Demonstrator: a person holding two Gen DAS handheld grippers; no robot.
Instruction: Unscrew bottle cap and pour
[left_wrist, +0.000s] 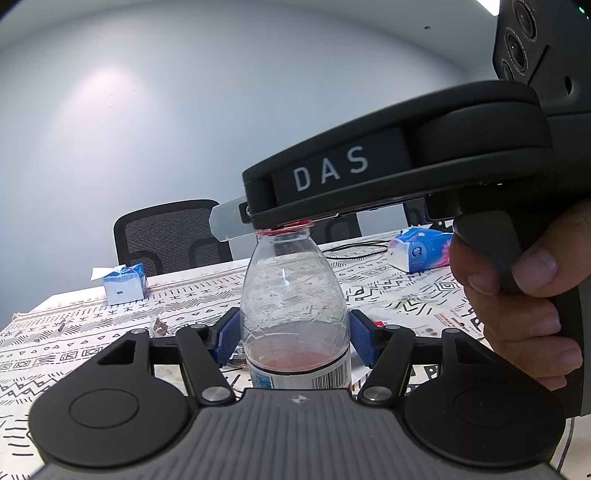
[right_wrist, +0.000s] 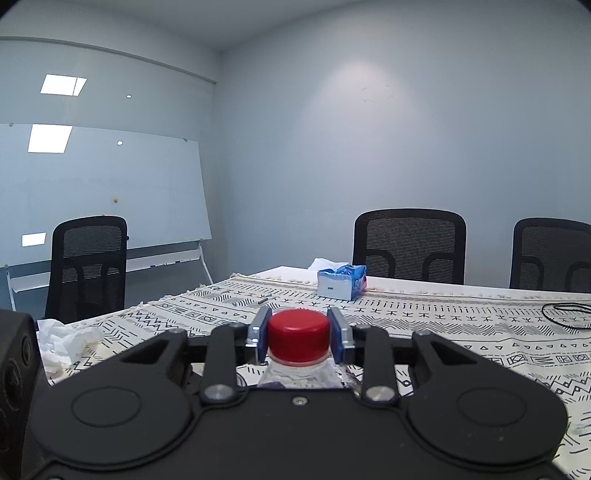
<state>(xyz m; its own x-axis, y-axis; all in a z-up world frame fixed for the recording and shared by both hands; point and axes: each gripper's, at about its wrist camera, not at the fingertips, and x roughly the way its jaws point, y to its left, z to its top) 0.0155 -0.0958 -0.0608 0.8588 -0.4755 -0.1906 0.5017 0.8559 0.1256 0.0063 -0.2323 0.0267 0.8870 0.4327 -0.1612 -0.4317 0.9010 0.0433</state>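
Nearest my left camera, the left gripper (left_wrist: 293, 341) clamps its blue pads on the clear bottle (left_wrist: 293, 314), which stands upright on the patterned tablecloth (left_wrist: 92, 332) with a little pink liquid at the bottom. Above it, my right gripper (right_wrist: 298, 334) sits roughly level, clenched on the red cap (right_wrist: 298, 332). I'd judge unscrewing works best rolling the right wrist about the neck while the left holds steady.

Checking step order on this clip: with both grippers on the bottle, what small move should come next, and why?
Probably twist the right gripper to loosen the red cap: its fingers clamp the cap, still seated, while the left gripper holds the bottle upright.
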